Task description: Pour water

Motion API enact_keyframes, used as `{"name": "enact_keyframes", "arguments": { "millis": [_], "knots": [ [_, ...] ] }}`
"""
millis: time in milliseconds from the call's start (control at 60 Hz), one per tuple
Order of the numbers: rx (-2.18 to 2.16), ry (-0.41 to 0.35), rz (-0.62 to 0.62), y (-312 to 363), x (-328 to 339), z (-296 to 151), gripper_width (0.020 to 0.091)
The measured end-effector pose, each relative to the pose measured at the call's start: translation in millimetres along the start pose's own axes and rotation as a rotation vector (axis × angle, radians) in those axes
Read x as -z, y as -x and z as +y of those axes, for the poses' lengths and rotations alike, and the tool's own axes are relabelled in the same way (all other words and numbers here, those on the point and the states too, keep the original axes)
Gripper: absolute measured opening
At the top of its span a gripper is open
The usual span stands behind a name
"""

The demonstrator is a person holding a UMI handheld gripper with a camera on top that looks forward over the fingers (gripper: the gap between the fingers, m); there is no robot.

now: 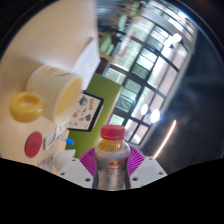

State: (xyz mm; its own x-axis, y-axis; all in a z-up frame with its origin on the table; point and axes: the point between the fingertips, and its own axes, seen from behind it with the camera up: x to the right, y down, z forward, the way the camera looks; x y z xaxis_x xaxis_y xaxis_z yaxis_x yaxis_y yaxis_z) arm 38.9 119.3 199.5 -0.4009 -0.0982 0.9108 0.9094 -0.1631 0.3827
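A small clear bottle [112, 158] with a yellow cap and a pink band under the cap sits upright between my fingers, and my gripper [112, 165] is shut on it, the purple pads [137, 160] pressing both its sides. The whole view is tilted. Beyond the bottle to the left lies a pale cream cup [55, 90] with its mouth toward me, on a white table [40, 60]. Its inside cannot be made out.
A yellow lid [25, 105] and a pink-topped container [35, 145] stand left of the fingers. A green card [97, 100] with a white label stands just beyond the bottle. Large windows [160, 60] with dark frames fill the right side.
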Motion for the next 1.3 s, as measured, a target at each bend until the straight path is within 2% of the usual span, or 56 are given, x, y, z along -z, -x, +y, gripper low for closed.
{"name": "enact_keyframes", "arguments": {
  "millis": [50,200,250,317,350,417,433,467,567,667,683,717,883,1067,1100,1117,1167,1200,1300],
  "knots": [
    [-0.231,0.021,0.037,-12.4,4.8,11.3,0.0353],
    [-1.044,0.015,0.102,-27.1,5.8,45.1,0.0355],
    [-1.283,0.015,0.066,-23.0,-8.0,55.6,0.0355],
    [-1.635,0.014,0.033,14.2,-9.3,53.8,0.0360],
    [-1.766,0.033,-0.032,27.9,-15.0,59.4,0.0361],
    [-1.994,0.055,-0.121,63.1,-23.5,52.1,0.0363],
    [-2.042,0.051,-0.126,81.2,-28.2,37.2,0.0362],
    [-2.095,0.040,-0.160,85.5,-28.3,50.2,0.0362],
    [-2.090,0.057,-0.202,99.2,-27.0,51.3,0.0362],
    [-1.983,0.046,-0.212,114.8,-27.8,47.5,0.0369],
    [-1.977,0.050,-0.214,116.5,-29.0,28.0,0.0372],
    [-1.959,0.049,-0.228,123.3,-27.8,36.3,0.0382],
    [-1.941,0.036,-0.187,119.4,-25.7,40.0,0.0397],
    [-1.939,0.060,-0.218,119.3,-25.8,40.2,0.0540],
    [-1.928,0.086,-0.250,124.9,-24.6,40.9,0.0619],
    [-1.918,0.098,-0.278,128.8,-25.0,39.2,0.0634],
    [-1.909,0.104,-0.341,131.7,-11.0,34.8,0.0840],
    [-1.917,0.085,-0.355,126.2,-3.7,34.6,0.0850],
    [-1.933,0.060,-0.304,103.3,26.7,48.9,0.0817]
  ]
}}
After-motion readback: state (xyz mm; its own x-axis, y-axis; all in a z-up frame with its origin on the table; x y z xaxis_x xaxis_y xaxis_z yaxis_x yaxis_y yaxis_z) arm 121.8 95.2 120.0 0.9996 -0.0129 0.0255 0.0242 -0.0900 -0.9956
